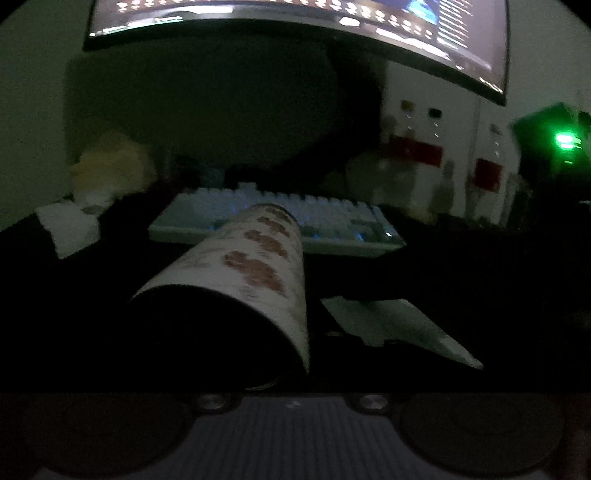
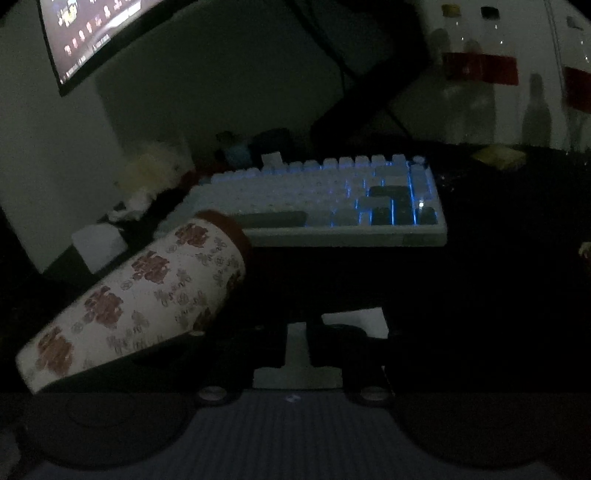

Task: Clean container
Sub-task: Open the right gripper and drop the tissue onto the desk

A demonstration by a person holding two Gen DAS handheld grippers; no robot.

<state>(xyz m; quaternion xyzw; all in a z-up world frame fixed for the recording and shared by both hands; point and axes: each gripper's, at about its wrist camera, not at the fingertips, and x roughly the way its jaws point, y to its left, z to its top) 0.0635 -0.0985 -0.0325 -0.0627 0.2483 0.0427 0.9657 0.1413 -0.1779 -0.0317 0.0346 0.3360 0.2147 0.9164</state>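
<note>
One floral container (image 1: pixel 236 266): tilted
Left gripper (image 1: pixel 295 369): we see it clamping that container
Right gripper (image 2: pixel 297 343): we cannot tell

Monitor (image 1: pixel 295 22) cut off above, left tool's fingers lost in dark

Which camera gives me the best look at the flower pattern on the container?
The right wrist view: the container lies tilted, side-on, showing several reddish flower clusters and its dark rim. The left wrist view shows the container end-on and blurred, one dark end filling much of it, so only a strip of pattern shows.
</note>
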